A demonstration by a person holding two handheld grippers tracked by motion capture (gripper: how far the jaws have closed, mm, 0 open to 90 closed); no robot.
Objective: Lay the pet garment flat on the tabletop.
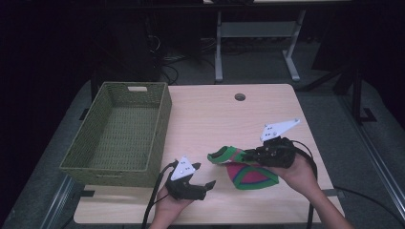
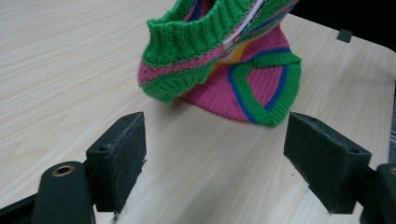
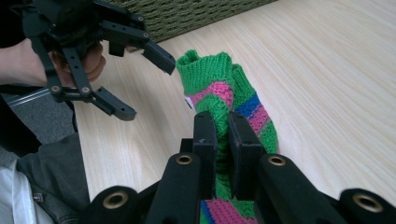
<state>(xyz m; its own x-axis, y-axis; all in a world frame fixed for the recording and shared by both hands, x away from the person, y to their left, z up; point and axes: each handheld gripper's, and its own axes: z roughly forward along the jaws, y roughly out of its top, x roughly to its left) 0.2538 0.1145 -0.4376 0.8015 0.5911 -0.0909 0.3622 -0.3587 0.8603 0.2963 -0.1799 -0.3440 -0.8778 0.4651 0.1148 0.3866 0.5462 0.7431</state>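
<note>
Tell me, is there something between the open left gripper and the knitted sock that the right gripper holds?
Nothing visible. The left gripper is open toward the knitted sock, with bare table between them. The right gripper is clamped on the sock.

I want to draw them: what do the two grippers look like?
Each gripper, the left gripper and the right gripper, is black with two blocky padded jaws, brass-ringed pivot holes and a trailing black cable. A pale three-cornered plate with small dots tops each.
</note>
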